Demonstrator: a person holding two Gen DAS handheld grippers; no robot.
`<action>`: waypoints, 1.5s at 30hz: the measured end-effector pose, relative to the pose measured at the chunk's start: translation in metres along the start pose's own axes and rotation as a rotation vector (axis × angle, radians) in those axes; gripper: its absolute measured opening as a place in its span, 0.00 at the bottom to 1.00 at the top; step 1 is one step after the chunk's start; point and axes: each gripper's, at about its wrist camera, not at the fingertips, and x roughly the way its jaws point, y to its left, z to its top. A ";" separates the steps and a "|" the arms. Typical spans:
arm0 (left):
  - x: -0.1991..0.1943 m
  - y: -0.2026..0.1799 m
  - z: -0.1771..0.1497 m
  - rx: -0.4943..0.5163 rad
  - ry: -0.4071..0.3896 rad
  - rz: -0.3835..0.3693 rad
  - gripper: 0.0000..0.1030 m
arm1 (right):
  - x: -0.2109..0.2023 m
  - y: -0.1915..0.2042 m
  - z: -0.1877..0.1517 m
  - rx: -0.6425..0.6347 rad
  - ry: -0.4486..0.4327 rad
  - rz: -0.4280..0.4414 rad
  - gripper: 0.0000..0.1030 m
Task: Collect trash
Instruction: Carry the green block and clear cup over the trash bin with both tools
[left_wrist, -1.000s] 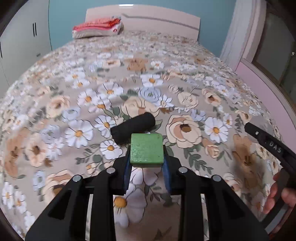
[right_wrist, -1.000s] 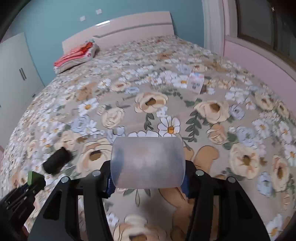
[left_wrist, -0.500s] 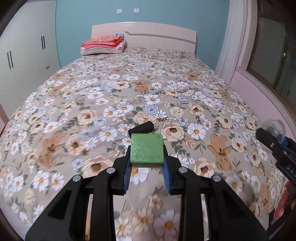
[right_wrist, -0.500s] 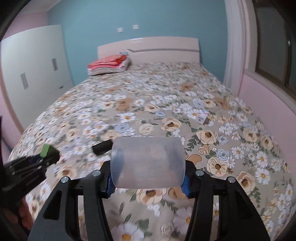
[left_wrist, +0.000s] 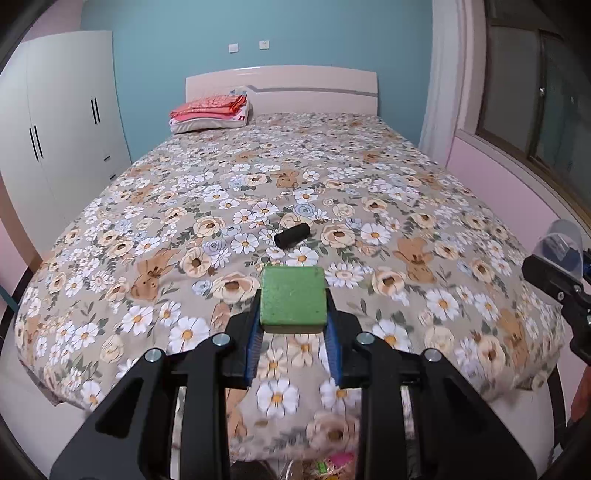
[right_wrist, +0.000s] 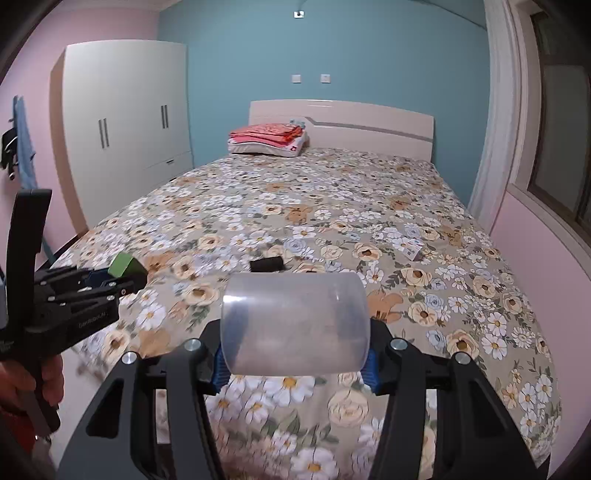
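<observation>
My left gripper (left_wrist: 293, 325) is shut on a green block (left_wrist: 293, 299) and holds it above the foot of the bed. My right gripper (right_wrist: 295, 354) is shut on a clear plastic cup (right_wrist: 295, 325), held on its side. The left gripper with the green block also shows in the right wrist view (right_wrist: 125, 266). A black cylinder (left_wrist: 291, 235) lies on the floral bedspread (left_wrist: 184, 206) in the middle of the bed; it also shows in the right wrist view (right_wrist: 266, 264). A small paper packet (right_wrist: 413, 248) lies on the bed's right side.
Folded red bedding on a pillow (left_wrist: 210, 114) lies at the headboard. A white wardrobe (left_wrist: 55, 136) stands left of the bed, a pink wall and window (left_wrist: 535, 110) to the right. Some colourful items (left_wrist: 332, 461) show below the bed's foot.
Both grippers have pulled back and up from the bed, each keeping its object. The black cylinder now lies farther off, and the whole bed is in view.
</observation>
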 end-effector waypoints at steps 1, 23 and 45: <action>-0.009 -0.001 -0.006 0.005 -0.004 -0.004 0.29 | -0.008 0.005 -0.005 -0.011 0.001 0.004 0.54; -0.070 -0.010 -0.144 0.122 -0.025 0.011 0.29 | -0.086 0.061 -0.132 -0.121 0.072 0.132 0.54; 0.049 -0.044 -0.306 0.245 0.336 -0.054 0.29 | 0.015 0.076 -0.299 -0.064 0.444 0.178 0.54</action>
